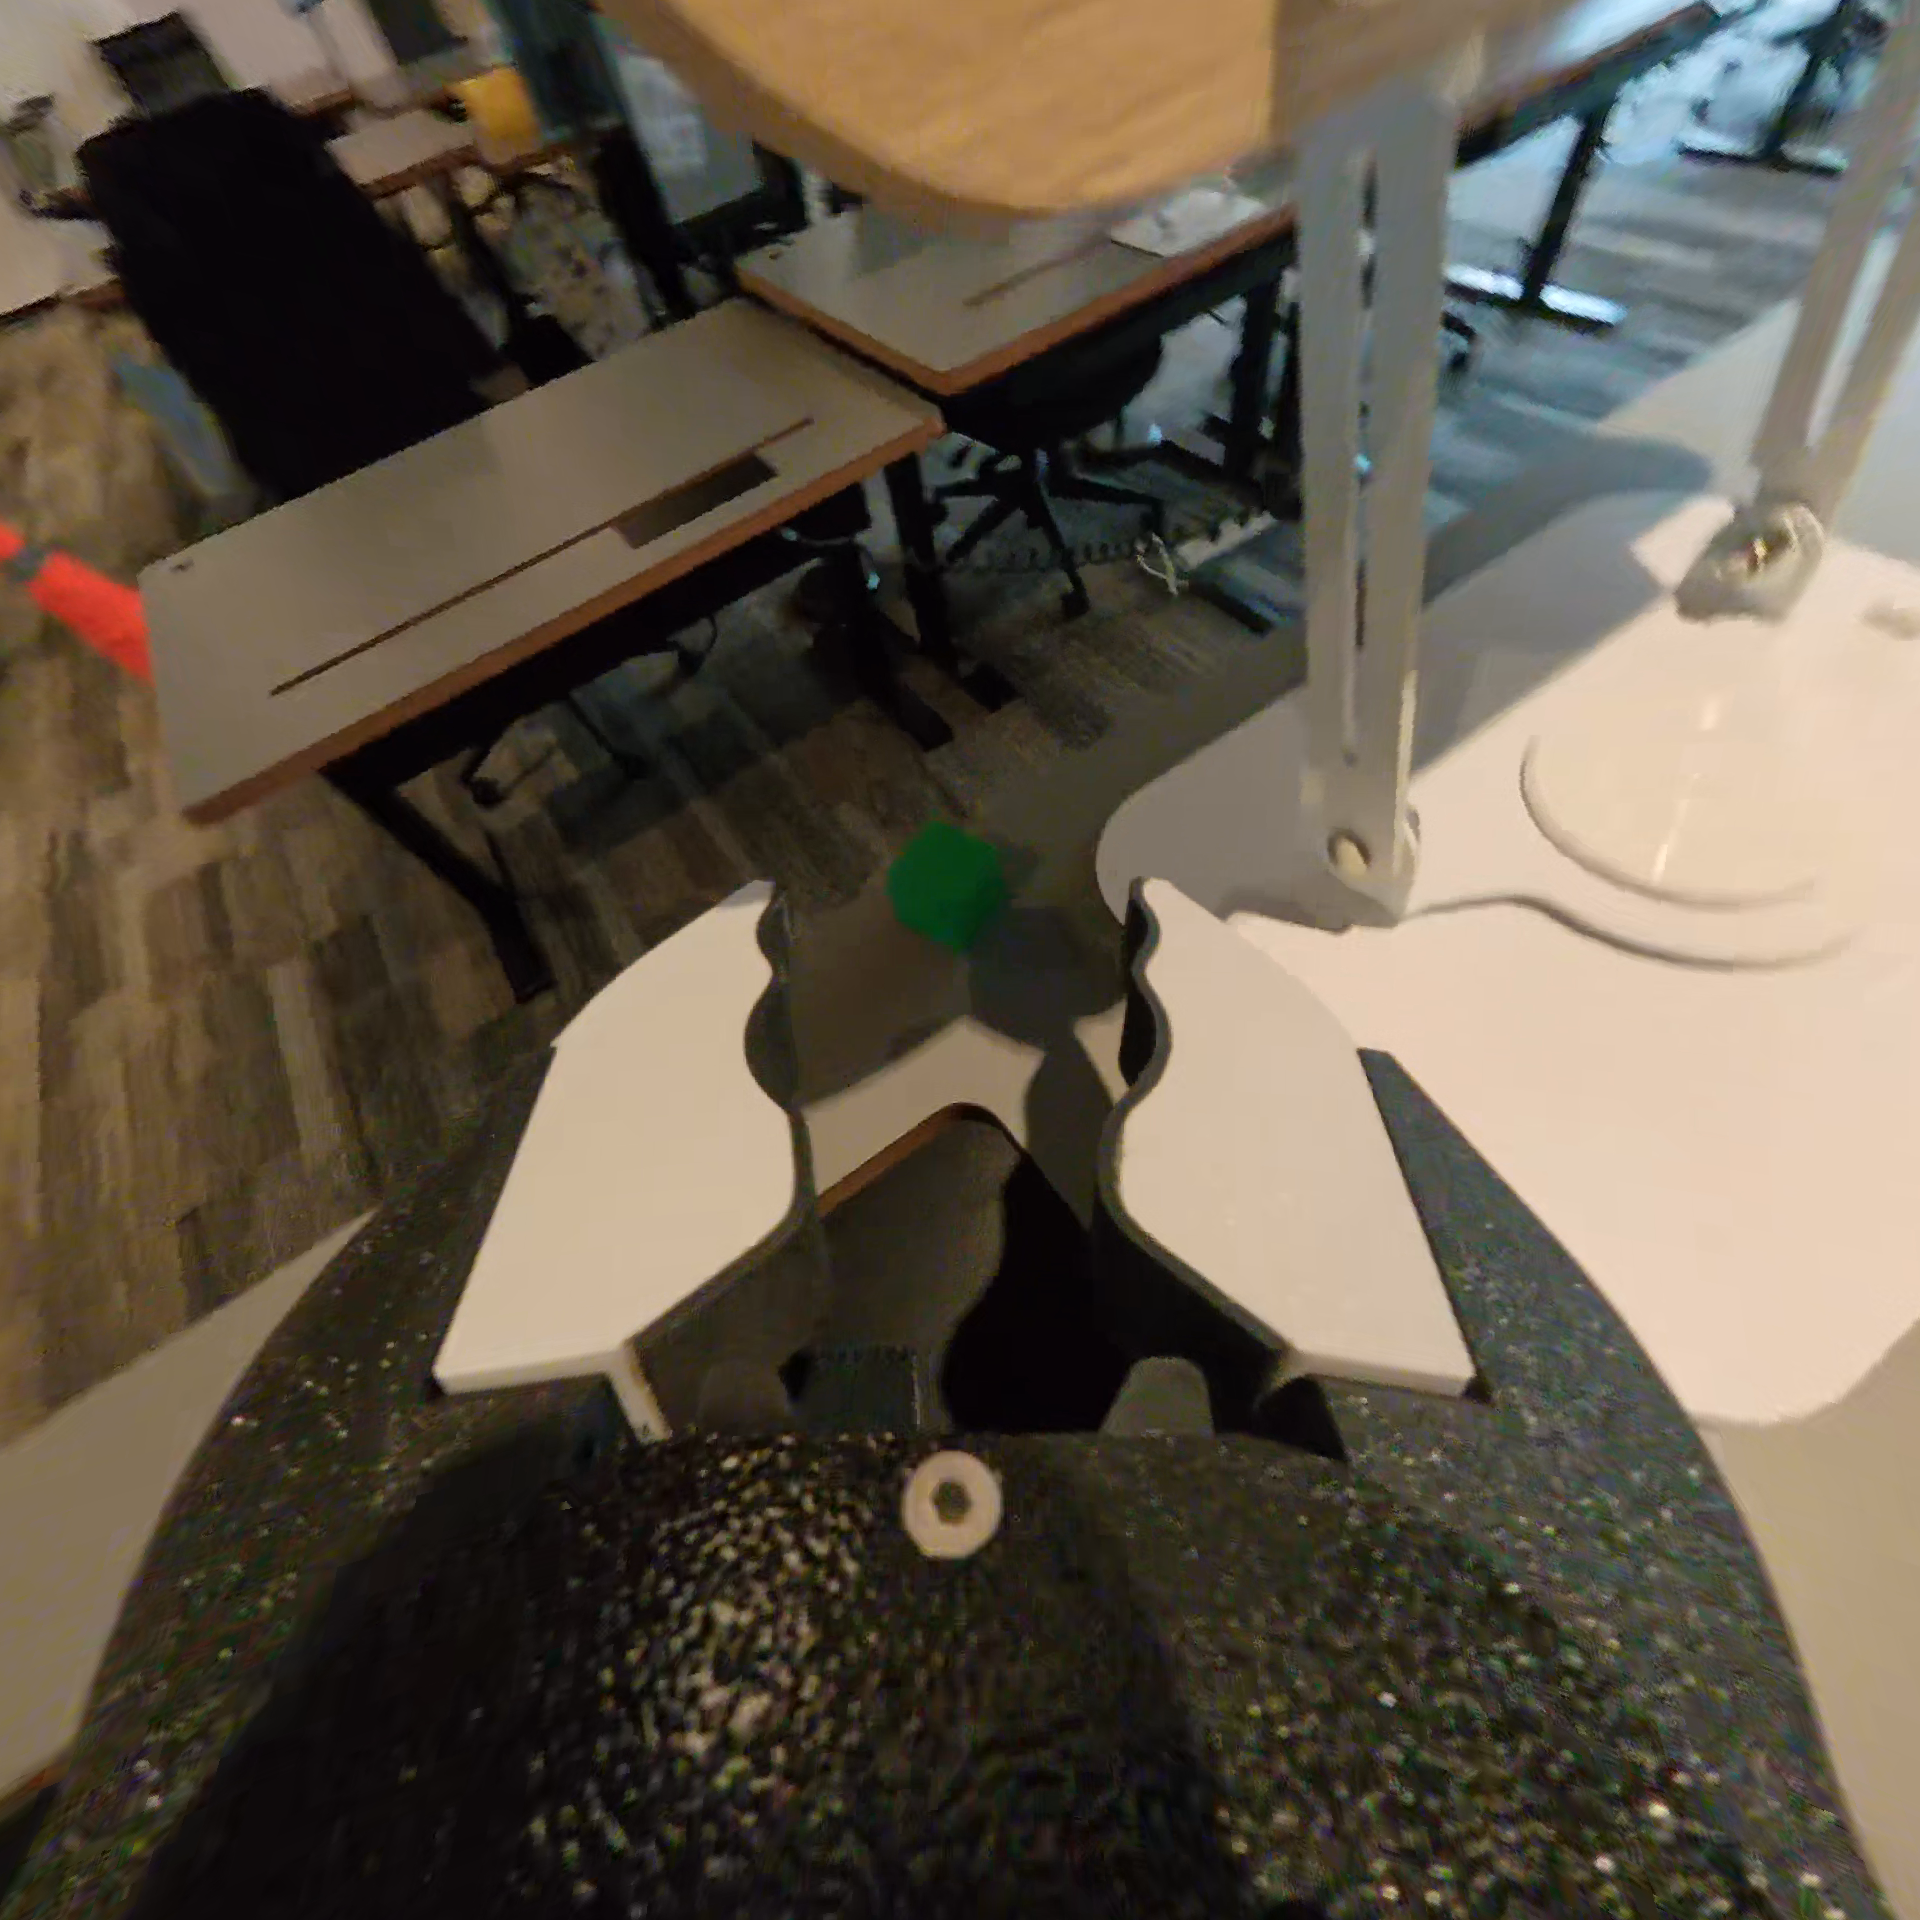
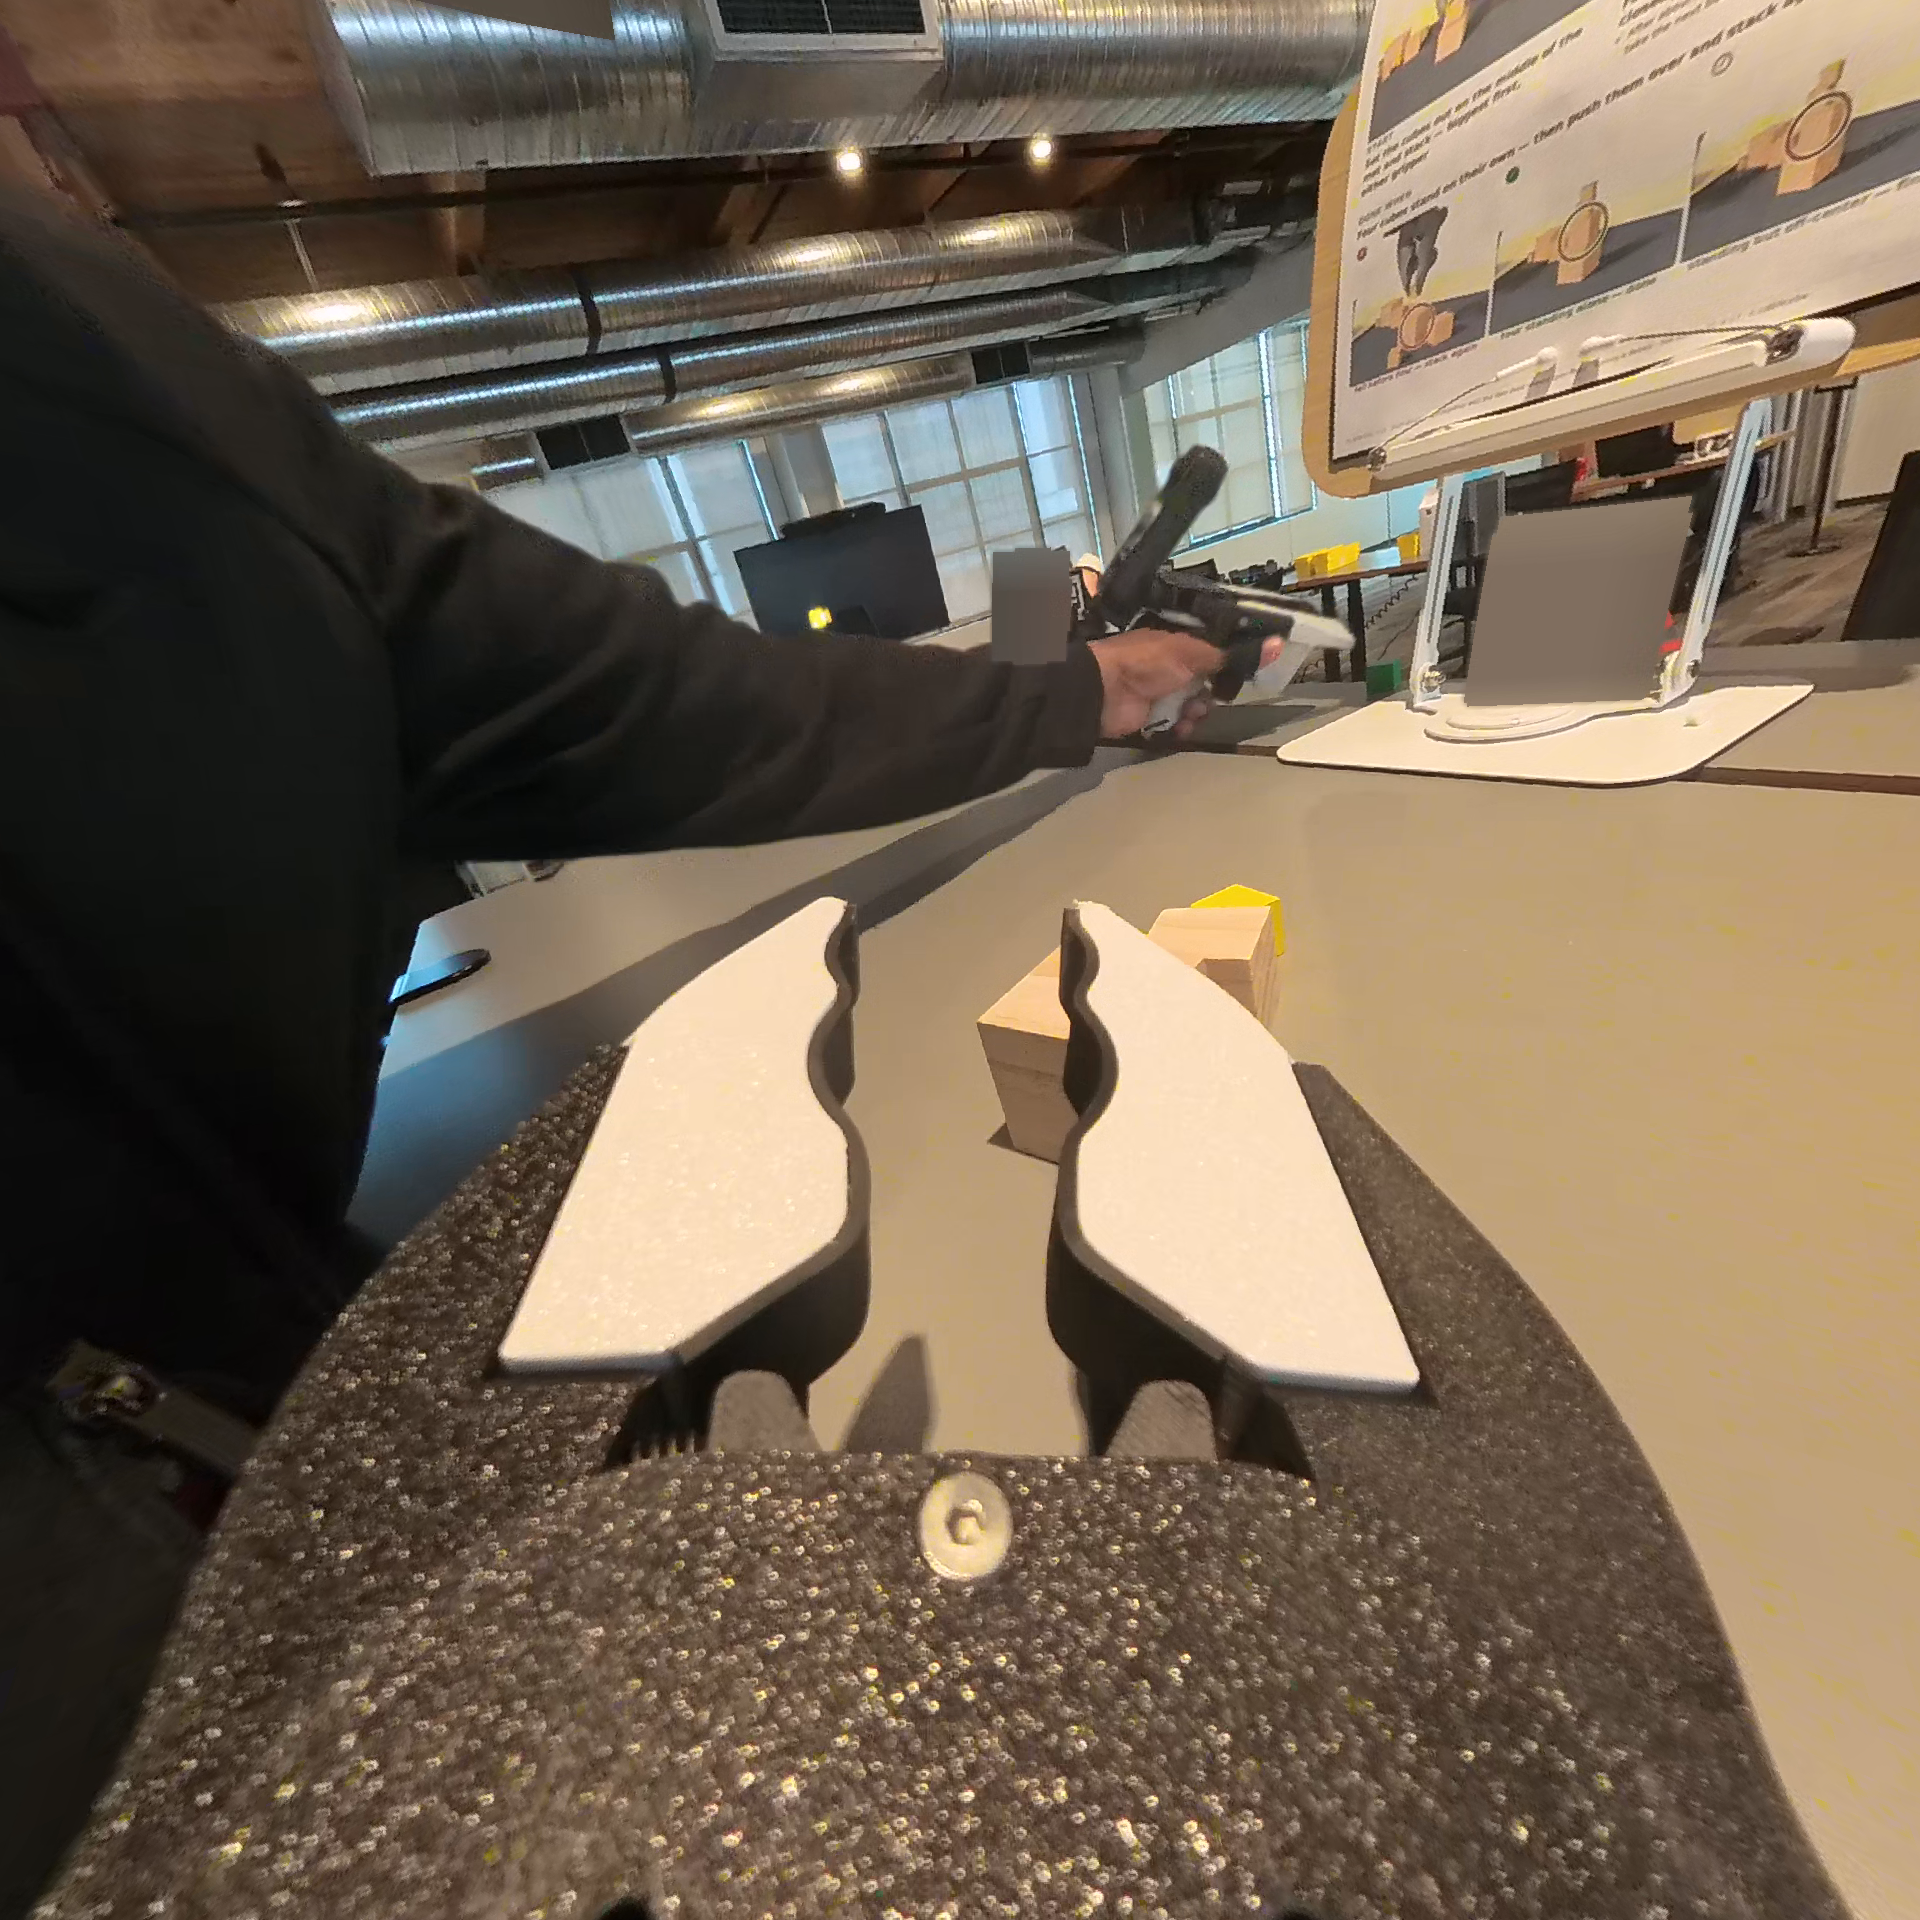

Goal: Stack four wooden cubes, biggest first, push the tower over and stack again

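Note:
In the right wrist view, two plain wooden cubes lie on the grey table (image 2: 1507,1091): a near one (image 2: 1023,1060) and a farther one (image 2: 1231,956), both partly hidden by my right finger. A small yellow cube (image 2: 1247,902) sits behind them. My right gripper (image 2: 961,920) is open and empty, just left of these cubes. My left gripper (image 1: 954,904) is open and empty, reaching toward a small green cube (image 1: 940,878) that lies just beyond its fingertips. The left gripper also shows far off in the right wrist view (image 2: 1320,639), near the green cube (image 2: 1382,677).
A white stand base (image 1: 1558,1039) with grey legs (image 1: 1351,520) stands right of the green cube and holds a board with an instruction sheet (image 2: 1558,208). A person's black sleeve (image 2: 520,675) crosses the left side. Desks (image 1: 520,540) and floor lie beyond the table edge. The gap from one gripper's tips to the other's is roughly 60 centimetres.

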Action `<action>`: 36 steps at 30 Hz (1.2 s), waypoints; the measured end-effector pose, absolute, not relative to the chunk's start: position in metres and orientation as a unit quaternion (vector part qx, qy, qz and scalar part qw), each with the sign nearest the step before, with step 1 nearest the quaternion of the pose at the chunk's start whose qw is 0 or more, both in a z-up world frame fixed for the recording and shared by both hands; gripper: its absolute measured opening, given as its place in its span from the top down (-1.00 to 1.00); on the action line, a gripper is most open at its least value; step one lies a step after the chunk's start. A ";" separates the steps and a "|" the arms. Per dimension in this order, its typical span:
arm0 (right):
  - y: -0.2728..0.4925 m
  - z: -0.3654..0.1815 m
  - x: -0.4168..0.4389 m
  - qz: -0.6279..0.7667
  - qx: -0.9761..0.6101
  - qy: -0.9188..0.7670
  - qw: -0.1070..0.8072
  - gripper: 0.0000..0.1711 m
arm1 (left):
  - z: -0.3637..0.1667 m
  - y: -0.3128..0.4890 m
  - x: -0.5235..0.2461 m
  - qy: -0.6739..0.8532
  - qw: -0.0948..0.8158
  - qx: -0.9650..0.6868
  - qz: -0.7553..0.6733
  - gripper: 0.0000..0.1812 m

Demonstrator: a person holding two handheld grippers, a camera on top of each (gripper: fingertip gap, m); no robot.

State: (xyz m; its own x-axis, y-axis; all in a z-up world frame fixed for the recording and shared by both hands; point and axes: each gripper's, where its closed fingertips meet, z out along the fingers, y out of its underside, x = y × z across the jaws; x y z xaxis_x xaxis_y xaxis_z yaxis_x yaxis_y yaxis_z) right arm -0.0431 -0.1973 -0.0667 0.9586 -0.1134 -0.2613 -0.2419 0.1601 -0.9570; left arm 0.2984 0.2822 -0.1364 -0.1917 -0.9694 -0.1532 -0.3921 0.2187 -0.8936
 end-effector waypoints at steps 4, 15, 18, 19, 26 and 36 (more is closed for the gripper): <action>-0.198 -0.066 -0.043 0.044 -0.645 0.138 0.751 0.57 | -0.148 0.284 0.301 0.719 0.329 -0.480 -0.380 0.33; -0.198 -0.067 -0.041 0.044 -0.646 0.146 0.748 0.57 | -0.157 0.286 0.325 0.793 0.269 -0.418 -0.353 0.33; -0.198 -0.067 -0.040 0.042 -0.645 0.149 0.748 0.57 | -0.160 0.283 0.328 0.802 0.262 -0.405 -0.352 0.35; -0.198 -0.067 -0.039 0.041 -0.646 0.150 0.747 0.57 | -0.160 0.284 0.329 0.802 0.266 -0.402 -0.352 0.37; -0.197 -0.068 -0.039 0.041 -0.647 0.152 0.746 0.57 | -0.169 0.284 0.329 0.805 0.258 -0.403 -0.351 0.39; -0.197 -0.068 -0.039 0.041 -0.648 0.152 0.745 0.57 | -0.170 0.285 0.331 0.801 0.268 -0.407 -0.348 0.64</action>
